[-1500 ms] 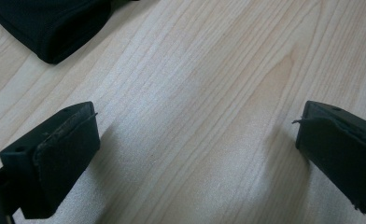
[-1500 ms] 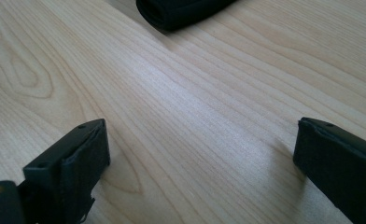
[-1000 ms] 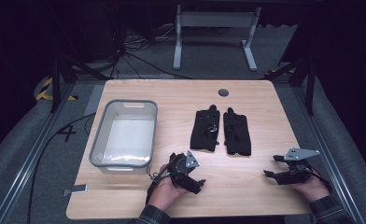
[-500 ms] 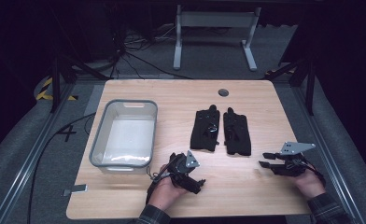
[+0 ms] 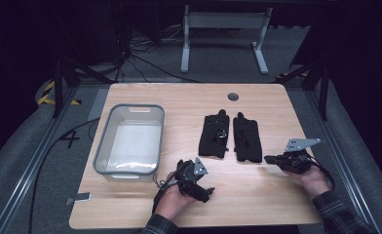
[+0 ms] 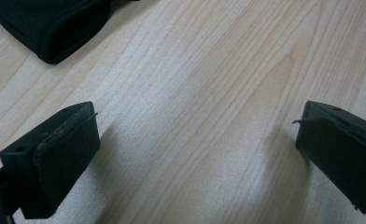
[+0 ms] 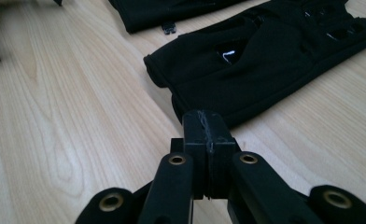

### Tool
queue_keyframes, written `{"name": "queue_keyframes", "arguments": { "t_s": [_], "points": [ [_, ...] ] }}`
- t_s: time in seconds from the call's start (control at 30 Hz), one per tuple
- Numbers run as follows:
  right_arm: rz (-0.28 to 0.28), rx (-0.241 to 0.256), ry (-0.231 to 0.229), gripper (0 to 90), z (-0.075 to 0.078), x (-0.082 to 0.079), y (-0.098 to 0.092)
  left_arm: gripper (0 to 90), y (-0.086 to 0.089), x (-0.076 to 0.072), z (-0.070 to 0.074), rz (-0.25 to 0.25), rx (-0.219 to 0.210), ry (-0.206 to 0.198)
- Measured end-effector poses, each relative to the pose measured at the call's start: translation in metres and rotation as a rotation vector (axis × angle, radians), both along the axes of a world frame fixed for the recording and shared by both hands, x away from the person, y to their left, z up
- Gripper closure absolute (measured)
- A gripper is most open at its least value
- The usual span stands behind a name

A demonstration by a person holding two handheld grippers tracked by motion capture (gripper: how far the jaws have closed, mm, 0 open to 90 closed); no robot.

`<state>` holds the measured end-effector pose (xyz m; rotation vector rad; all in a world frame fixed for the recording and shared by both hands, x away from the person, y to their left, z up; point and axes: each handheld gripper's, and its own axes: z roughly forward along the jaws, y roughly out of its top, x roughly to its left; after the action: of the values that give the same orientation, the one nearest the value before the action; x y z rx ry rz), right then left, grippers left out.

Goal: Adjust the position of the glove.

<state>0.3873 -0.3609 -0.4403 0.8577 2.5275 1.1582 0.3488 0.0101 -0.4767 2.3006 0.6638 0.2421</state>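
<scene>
Dark workshop floor surrounds a pale wooden desk (image 5: 145, 97). Left, a clear bin (image 5: 130, 141) waits empty; the left gripper (image 5: 209, 189) rests nearby, fingers wide. Two black gloves (image 5: 230, 136) lie centre, side by side. The right gripper (image 5: 268, 159), fingers pressed together, points at the nearer cuff (image 7: 204, 88), apparently lining up a pick.

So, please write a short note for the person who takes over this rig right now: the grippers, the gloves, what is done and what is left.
Left gripper: open, holds nothing, low over bare wood near the front edge of the table.
Right gripper: fingers closed together, empty, pointing at the cuff of the right glove, close to it but not touching.
Both gloves lie flat side by side mid-table; the left glove is untouched.
The clear bin on the left looks empty.
Done: nothing moved yet. Left: probably open the right gripper, pick up each glove, perhaps put them in the bin.
</scene>
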Motion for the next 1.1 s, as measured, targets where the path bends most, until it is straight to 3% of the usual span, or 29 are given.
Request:
{"name": "queue_keyframes", "arguments": {
  "t_s": [0.6,0.9,1.1],
  "points": [
    [0.038,-0.015,-0.010,89.8,-0.008,0.028,0.023,0.0,0.000,0.000,0.000,0.000,0.000,0.000],
    [0.054,-0.061,-0.003,89.9,-0.015,0.032,0.032,0.0,0.000,0.000,0.000,0.000,0.001,0.000],
    [0.057,-0.064,0.012,89.9,-0.016,0.032,0.032,0.0,0.000,-0.001,0.000,0.003,0.003,0.005]
  ]
}}
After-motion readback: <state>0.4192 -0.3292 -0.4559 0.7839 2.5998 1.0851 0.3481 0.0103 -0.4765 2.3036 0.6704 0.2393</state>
